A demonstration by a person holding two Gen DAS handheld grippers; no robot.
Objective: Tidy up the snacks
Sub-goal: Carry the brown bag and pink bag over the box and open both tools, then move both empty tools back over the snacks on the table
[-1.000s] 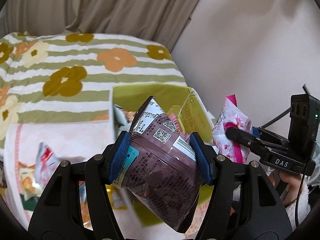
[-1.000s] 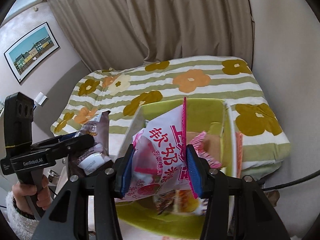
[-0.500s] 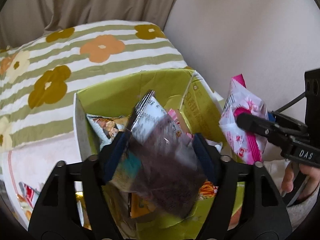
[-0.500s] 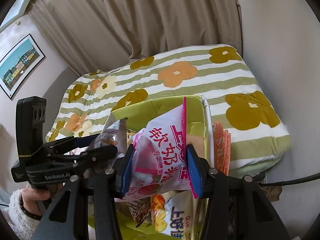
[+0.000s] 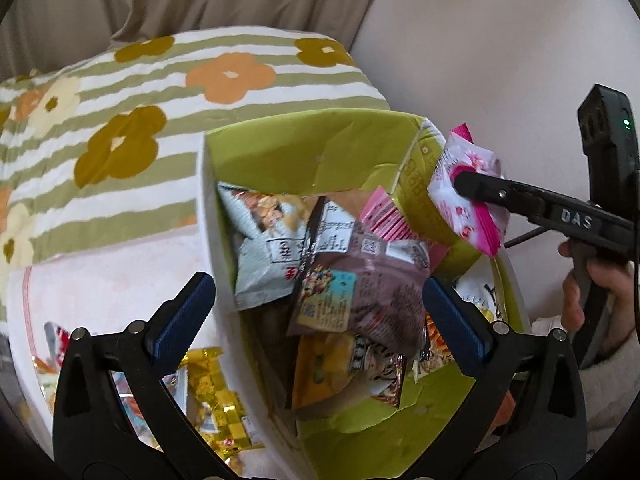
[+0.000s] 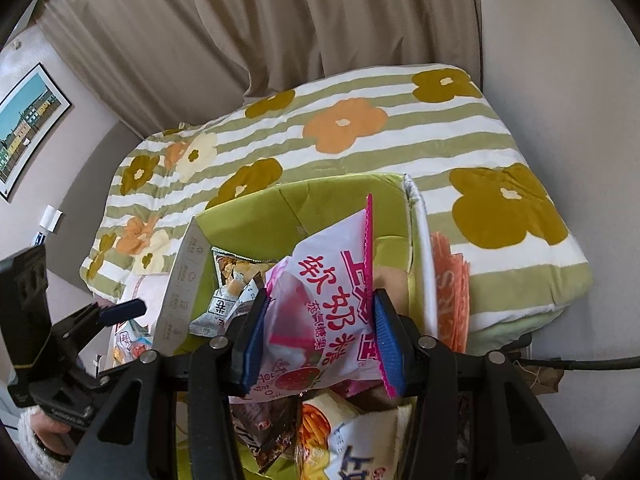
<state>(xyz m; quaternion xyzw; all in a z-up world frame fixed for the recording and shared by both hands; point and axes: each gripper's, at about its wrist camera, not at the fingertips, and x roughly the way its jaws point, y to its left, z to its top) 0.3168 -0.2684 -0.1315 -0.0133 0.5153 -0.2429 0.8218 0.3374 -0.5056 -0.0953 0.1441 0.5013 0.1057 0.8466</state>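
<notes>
Pink-and-white candy packet point(image 6: 332, 304), light and crinkly, best gripped mid-body, is clamped in the right gripper point(image 6: 320, 344) above the green box point(image 5: 304, 148), while the left gripper point(image 5: 320, 320) is opening, the brown snack packet point(image 5: 360, 292) lying loose between its pads.

Lime-green box point(image 5: 304, 152) at centre frame; a maroon packet point(image 5: 372, 284) and a pale grey one point(image 5: 260, 264) inside. Pink-and-white packet point(image 6: 332, 304) with red lettering. Blanket point(image 6: 360, 128), upper frame: green-white stripes, orange and olive flowers. Beige curtain point(image 6: 280, 20).

Black two-finger grippers point(image 5: 318, 312), blue ribbed pads point(image 6: 386, 330), silver screws, "DAS" lettering, green indicator light, fuzzy white sleeve point(image 6: 38, 446)
</notes>
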